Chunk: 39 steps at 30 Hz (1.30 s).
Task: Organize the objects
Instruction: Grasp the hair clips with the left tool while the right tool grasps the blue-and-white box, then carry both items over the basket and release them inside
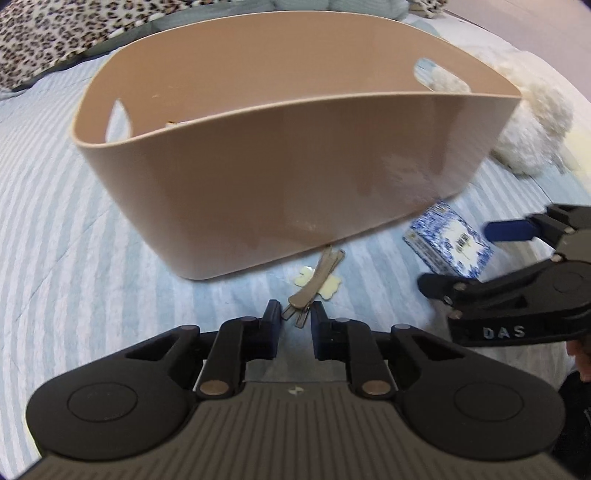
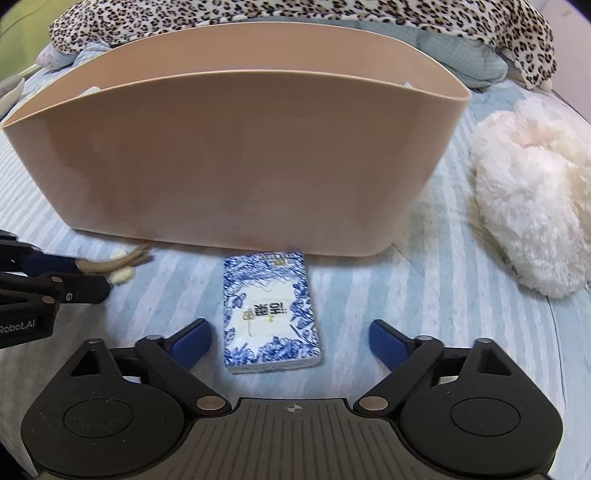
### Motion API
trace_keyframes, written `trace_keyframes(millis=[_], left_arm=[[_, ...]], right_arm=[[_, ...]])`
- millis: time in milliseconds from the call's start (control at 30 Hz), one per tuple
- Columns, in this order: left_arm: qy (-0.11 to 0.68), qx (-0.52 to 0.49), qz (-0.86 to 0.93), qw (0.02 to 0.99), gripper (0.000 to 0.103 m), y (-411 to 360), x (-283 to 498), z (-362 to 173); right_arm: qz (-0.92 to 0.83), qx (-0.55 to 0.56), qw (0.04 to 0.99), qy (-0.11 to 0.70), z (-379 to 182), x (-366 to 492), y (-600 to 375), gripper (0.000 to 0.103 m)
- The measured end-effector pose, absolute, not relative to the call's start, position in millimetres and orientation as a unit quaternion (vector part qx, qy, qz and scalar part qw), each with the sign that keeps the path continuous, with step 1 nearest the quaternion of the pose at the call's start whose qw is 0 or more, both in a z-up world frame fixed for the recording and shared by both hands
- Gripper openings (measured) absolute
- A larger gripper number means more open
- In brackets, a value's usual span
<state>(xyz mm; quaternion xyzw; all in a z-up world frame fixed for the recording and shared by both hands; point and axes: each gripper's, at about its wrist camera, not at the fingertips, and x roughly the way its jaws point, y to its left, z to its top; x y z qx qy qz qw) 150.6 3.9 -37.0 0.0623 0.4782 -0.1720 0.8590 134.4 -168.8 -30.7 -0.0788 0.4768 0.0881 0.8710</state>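
Note:
A large beige plastic basket (image 1: pixel 295 177) stands on the striped bed; it also fills the right wrist view (image 2: pixel 229 166). A tan hair clip with cream flower shapes (image 1: pixel 314 284) lies just before the basket. My left gripper (image 1: pixel 293 325) has its pads nearly closed around the clip's near end; in the right wrist view the clip (image 2: pixel 122 264) sits at that gripper's tip. A blue-and-white tissue pack (image 2: pixel 269 310) lies before the basket. My right gripper (image 2: pixel 290 343) is wide open, its fingers on either side of the pack's near end; it shows in the left wrist view (image 1: pixel 458 254).
A white fluffy plush toy (image 2: pixel 532 206) lies to the right of the basket, also in the left wrist view (image 1: pixel 532 122). A leopard-print blanket (image 2: pixel 295 14) and a teal pillow (image 2: pixel 461 59) lie behind the basket. The light blue striped bedspread (image 1: pixel 55 221) covers everything.

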Motion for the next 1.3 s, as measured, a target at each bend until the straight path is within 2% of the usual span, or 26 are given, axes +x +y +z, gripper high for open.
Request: trace_keyframes(millis=[100,167,233,867,1300], left_arm=[[0.475,0.072,-0.173,0.860,0.018,6,150,-35],[0.476,0.071,-0.172,0.859,0.018,6,150,-34],[0.478,0.068,-0.170,0.859,0.017,8,150,-32],[0.445,0.070,-0.189,0.872,0.016,10,119,3],[0.384,0.051,-0.208,0.898,0.016,24,89,55]], right_arm=[[0.097,-0.085,0.872,0.472,-30,133,-165,0.075],[0.103,-0.089,0.871,0.471,-30,132,-162,0.055],[0.110,-0.094,0.871,0.469,-28,131,-160,0.043],[0.118,-0.098,0.883,0.444,0,102,-179,0.043],[0.130,-0.084,0.923,0.352,82,71,-172,0.043]])
